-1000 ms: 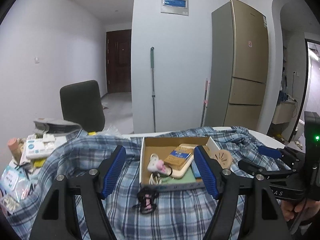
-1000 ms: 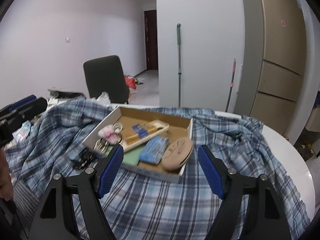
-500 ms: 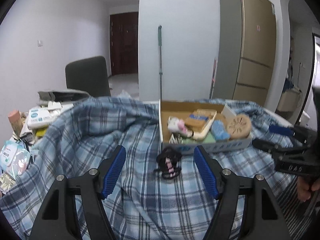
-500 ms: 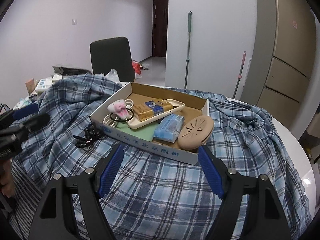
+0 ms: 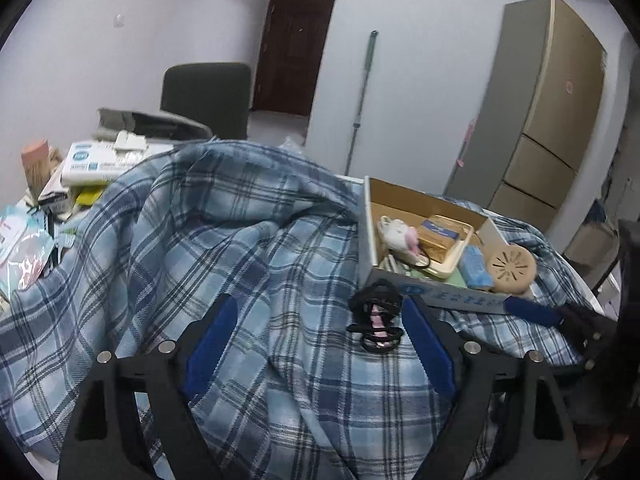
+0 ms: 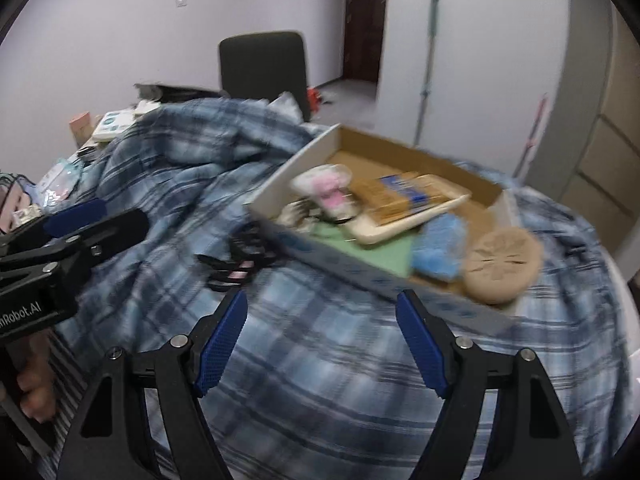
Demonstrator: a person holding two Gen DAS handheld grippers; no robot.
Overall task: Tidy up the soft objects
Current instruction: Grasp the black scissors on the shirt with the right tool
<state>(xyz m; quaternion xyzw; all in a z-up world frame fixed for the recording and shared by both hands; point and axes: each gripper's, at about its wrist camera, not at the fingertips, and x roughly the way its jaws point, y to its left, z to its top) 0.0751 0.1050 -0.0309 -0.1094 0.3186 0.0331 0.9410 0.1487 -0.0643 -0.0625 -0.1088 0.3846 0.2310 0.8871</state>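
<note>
A blue plaid blanket (image 5: 224,248) lies rumpled over the table; it also shows in the right wrist view (image 6: 320,360). A bunch of black and pink hair ties (image 5: 376,316) lies on it, also seen in the right wrist view (image 6: 236,264). A shallow cardboard box (image 5: 404,284) sits on the blanket with a pink plush toy (image 5: 404,236), a tan round piece (image 5: 512,268) and other small items. My left gripper (image 5: 320,344) is open, low over the blanket, the hair ties just by its right finger. My right gripper (image 6: 322,340) is open and empty near the box (image 6: 276,188).
Packets, a tissue box (image 5: 96,160) and clutter lie on the table's left side. A dark chair (image 5: 204,100) stands behind the table. A mop (image 5: 360,100) and a fridge (image 5: 540,120) stand at the back wall. The table's right edge (image 6: 624,280) is bare white.
Both grippers have moved lower and to the left over the blanket. The box now lies to the right in the left wrist view. The right wrist view is blurred by motion.
</note>
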